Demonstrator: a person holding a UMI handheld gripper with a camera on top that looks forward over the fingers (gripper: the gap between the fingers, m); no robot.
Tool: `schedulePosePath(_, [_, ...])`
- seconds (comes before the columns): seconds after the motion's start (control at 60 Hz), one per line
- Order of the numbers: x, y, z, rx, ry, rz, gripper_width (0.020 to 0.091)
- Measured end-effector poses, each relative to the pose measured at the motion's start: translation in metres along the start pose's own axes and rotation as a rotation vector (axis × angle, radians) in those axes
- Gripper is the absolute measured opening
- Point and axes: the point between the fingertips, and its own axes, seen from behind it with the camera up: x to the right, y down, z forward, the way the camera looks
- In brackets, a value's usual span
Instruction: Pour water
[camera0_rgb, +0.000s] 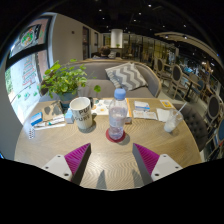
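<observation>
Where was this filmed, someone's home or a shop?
Probably a lounge or café-like room: a sofa with a patterned cushion, a potted plant, and a wooden table holding a water bottle and mug.

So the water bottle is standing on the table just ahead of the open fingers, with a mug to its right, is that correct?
Not quite. In the gripper view the mug stands to the left of the water bottle, not the right, near the potted plant. The rest holds: the bottle stands upright on the table just ahead of the open gripper, untouched by its fingers.
</observation>
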Motion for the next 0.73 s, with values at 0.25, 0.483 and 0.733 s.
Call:
schedulePosePath(0.25, [-0.018, 0.021, -0.119, -0.002, 0.02, -0.018, 0.0851])
schedulePosePath(0.483, [-0.025, 0.039, -0.161, -0.006, 0.006, -0.002, 0.085])
schedulePosePath(0.733, [-0.013, 0.057, -0.165, -0.017, 0.019, -0.061, 0.0851])
